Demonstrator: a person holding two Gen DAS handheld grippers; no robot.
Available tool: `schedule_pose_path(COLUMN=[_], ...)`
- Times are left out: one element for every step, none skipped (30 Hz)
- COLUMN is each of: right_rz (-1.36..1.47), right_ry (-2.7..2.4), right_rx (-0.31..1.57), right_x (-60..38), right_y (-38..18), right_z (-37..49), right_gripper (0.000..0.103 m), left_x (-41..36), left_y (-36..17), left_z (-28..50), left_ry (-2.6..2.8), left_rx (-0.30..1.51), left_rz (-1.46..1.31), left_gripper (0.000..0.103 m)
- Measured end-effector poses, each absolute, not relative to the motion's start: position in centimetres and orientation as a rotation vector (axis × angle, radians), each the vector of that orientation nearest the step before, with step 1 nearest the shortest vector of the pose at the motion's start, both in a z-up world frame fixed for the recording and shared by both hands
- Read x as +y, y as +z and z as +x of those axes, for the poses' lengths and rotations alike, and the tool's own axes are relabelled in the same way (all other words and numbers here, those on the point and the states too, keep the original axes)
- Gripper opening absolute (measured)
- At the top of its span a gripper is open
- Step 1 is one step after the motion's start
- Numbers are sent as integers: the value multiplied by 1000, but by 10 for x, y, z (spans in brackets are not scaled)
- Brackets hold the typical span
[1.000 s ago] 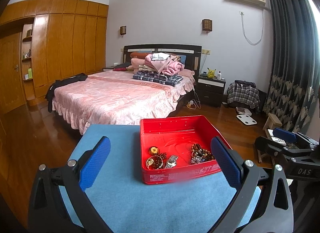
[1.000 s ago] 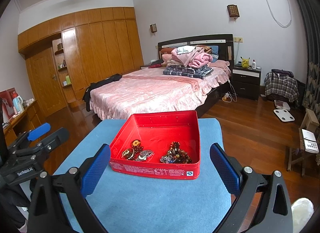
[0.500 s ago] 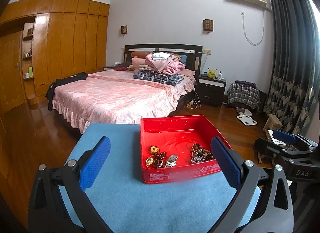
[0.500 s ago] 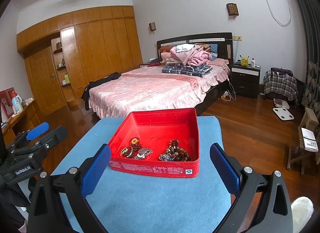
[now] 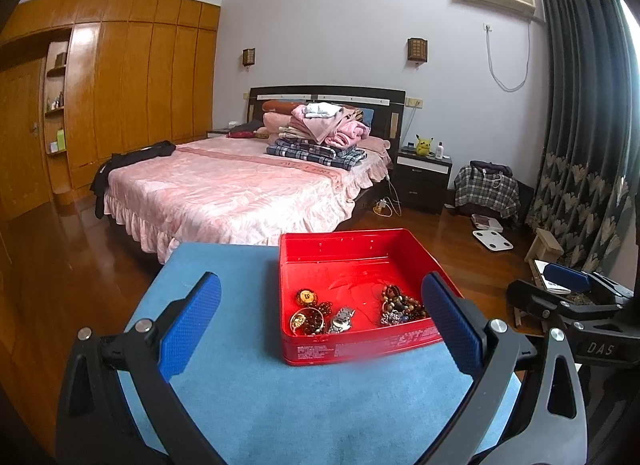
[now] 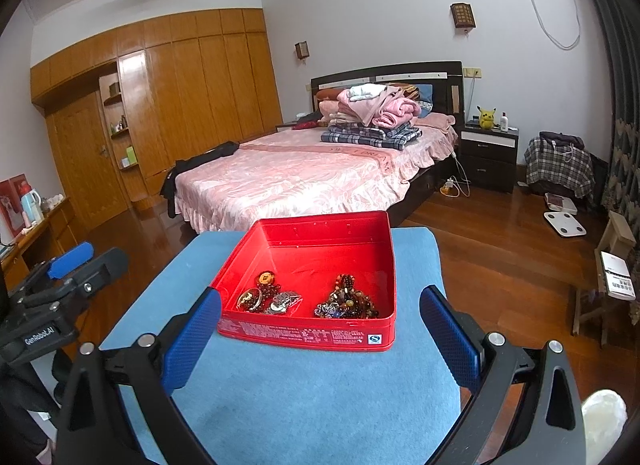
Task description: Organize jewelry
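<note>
Nothing has shifted in the last second but the cameras' slight drift, so sorting stands as it was. The jewelry [image 6: 308,301] lies in two heaps at the near end of the red tin [image 6: 384,261] on the blue counter [image 6: 320,397], spread crosswise. Left tongs [image 5: 320,321] and right tongs [image 6: 320,329] gape, released, short of the tin

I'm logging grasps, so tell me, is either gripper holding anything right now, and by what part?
Nothing is held. The left gripper and right gripper are both open, short of the red metal tin of jewelry.
</note>
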State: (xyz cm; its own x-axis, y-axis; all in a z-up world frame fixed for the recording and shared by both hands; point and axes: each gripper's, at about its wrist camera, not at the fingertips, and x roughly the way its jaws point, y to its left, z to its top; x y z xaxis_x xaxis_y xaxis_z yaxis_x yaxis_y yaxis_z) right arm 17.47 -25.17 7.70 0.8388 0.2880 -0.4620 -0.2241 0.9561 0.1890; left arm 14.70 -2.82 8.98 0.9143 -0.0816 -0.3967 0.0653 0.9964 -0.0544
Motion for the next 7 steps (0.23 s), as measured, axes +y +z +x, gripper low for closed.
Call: schedule_pose_path(right_rz=[130, 129, 129, 130, 129, 128, 127], right_ry=[271, 270, 272, 272, 272, 271, 272], right_rx=[508, 507, 508, 508, 508, 508, 508], right_x=[-253, -253, -252, -253, -252, -251, -252], right_y=[77, 77, 77, 77, 77, 77, 77], right_z=[174, 174, 175, 175, 176, 176, 176], right_gripper=[98, 98, 98, 98, 97, 97, 98], left_x=[-28, -28, -28, -29, -28, -28, -28], left_y=[89, 89, 88, 88, 88, 88, 88], left_z=[147, 147, 148, 148, 148, 148, 148], left_ry=[-74, -72, -73, -74, -73, -71, -71], left_rx=[411, 414, 417, 418, 419, 420, 419], left_rz=[-39, -38, -38, -38, -38, -37, -37], left_gripper=[97, 97, 97, 97, 97, 97, 97])
